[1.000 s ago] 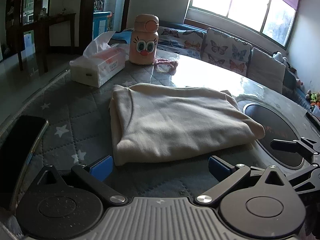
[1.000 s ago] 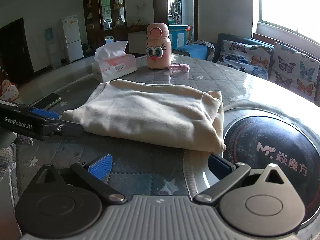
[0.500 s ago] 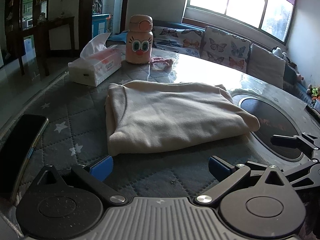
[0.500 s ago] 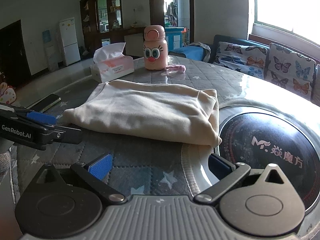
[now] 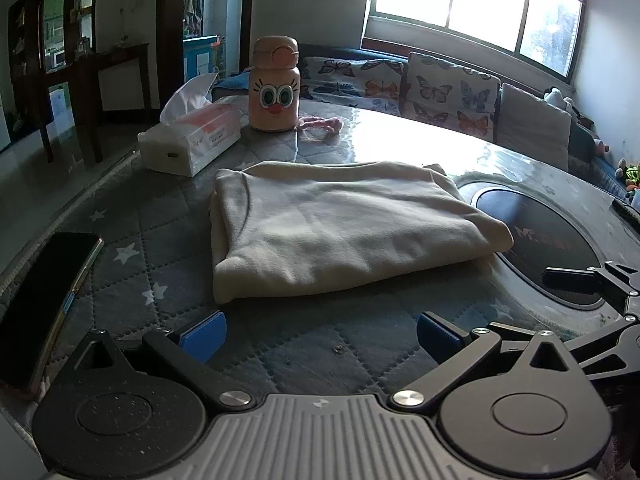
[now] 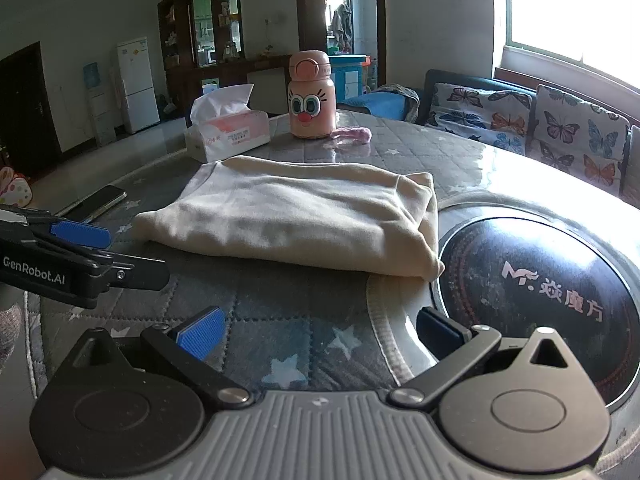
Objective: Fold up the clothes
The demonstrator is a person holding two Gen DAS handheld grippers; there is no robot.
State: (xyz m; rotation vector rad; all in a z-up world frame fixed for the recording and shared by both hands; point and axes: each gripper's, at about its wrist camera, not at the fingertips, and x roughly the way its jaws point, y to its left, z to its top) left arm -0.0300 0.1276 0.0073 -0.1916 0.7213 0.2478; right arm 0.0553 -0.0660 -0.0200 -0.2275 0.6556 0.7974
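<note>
Quilted star-print cloth covers the round surface point(image 5: 120, 220). Nearest, left tongs point(image 5: 320, 330) and right tongs point(image 6: 318, 330) both gape wide, holding nothing. Just ahead, apart from both, lies a cream garment point(image 5: 340, 232), folded into a thick rectangle, long axis crosswise, neither arm clearly closer. Beyond stand a tissue box point(image 5: 192, 140) and pink bottle point(image 5: 275, 84).

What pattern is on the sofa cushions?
Colourful butterflies on the sofa cushions, clearest in the right wrist view.

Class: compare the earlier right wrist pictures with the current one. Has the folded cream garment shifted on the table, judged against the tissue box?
No. The cream garment keeps its place by the tissue box; only the camera shifts.
</note>
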